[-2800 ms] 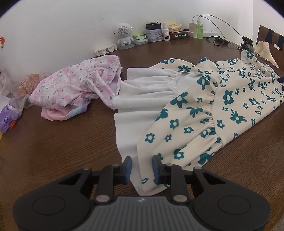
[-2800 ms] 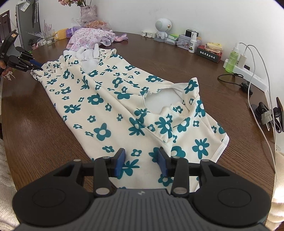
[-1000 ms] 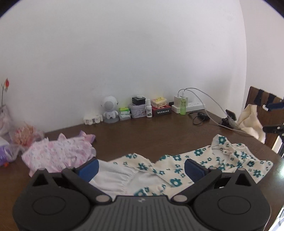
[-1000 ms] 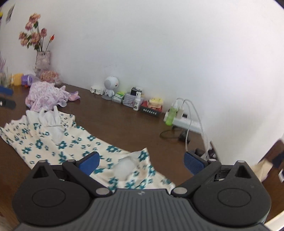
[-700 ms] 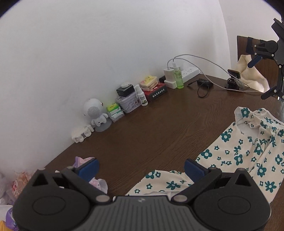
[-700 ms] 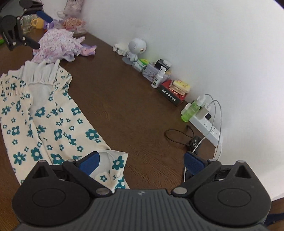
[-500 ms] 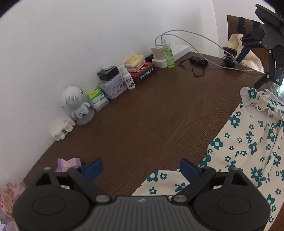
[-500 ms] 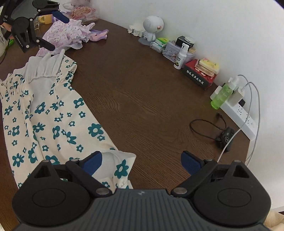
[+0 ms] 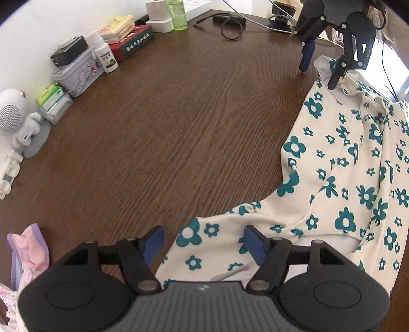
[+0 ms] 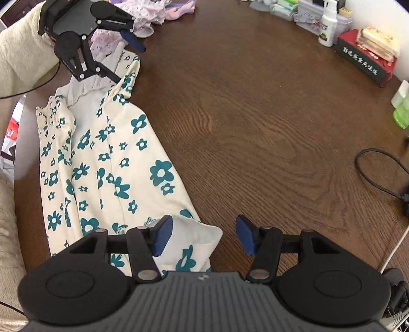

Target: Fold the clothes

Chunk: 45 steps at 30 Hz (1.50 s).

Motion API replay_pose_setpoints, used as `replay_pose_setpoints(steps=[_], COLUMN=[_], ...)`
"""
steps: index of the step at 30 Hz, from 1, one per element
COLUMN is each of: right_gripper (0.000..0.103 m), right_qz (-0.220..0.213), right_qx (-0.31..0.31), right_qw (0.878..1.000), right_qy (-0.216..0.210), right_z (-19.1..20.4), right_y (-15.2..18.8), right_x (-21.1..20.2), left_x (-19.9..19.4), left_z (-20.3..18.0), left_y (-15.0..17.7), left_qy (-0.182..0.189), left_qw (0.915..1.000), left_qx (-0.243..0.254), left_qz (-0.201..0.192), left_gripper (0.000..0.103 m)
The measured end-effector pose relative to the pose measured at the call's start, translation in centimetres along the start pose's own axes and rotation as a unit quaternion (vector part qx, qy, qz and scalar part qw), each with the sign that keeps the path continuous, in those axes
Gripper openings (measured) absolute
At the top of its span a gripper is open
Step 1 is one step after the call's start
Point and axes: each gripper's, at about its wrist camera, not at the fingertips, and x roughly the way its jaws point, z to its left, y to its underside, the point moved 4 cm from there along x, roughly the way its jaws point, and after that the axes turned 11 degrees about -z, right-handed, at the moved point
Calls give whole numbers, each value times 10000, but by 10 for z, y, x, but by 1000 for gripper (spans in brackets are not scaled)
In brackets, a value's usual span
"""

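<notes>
The cream dress with teal flowers (image 9: 340, 178) lies stretched across the near side of the dark wood-grain surface (image 9: 166, 122), its pale lining showing at the hem end and at the neck end. The left tool (image 9: 203, 241) hangs over the hem end, released, blue pads spread wide with cloth beneath them but not pinched. The right tool (image 10: 202, 235) hangs over the neck end, likewise released, its left pad above a turned-up corner of the fabric.

Beside the hem sits a heap of pink and lilac printed clothes (image 10: 143, 12). The middle of the surface is bare wood. Along the far edge, against a white wall, stand a small white robot-shaped figure (image 9: 15, 115), a lidded patterned tub (image 9: 76, 71), a white spray bottle (image 9: 103, 55), a dark red box (image 9: 133, 42) with packets on top, a green bottle (image 9: 177, 14) and a white power strip, with a black cable (image 10: 378, 173) coiled nearby.
</notes>
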Motion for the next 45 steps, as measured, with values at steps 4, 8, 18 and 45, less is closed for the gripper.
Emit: replay_pose_setpoints(steps=[4,8,18,45], right_gripper=[41,27,5,6], right_qz=[240,440,7,-894], right_qx=[-162,-369,-630,-2794], right_qw=[9995,9983,9977,8964], right_qy=[-93,-138,247,3322], right_z=[5,11,35,224], right_y=[-5,-7,0,144], right_x=[6,12,-6,10], left_x=[3,2,-43,-94], left_z=[3,1,-32,-221], left_y=[-3,-5,-2,80], left_qy=[183,466,-410,-2960], left_qw=[9998,9989,9957,9340], left_qx=[38,-14,505,1447], left_qz=[95,71,-662,-1383], left_gripper=[65,38,5,12])
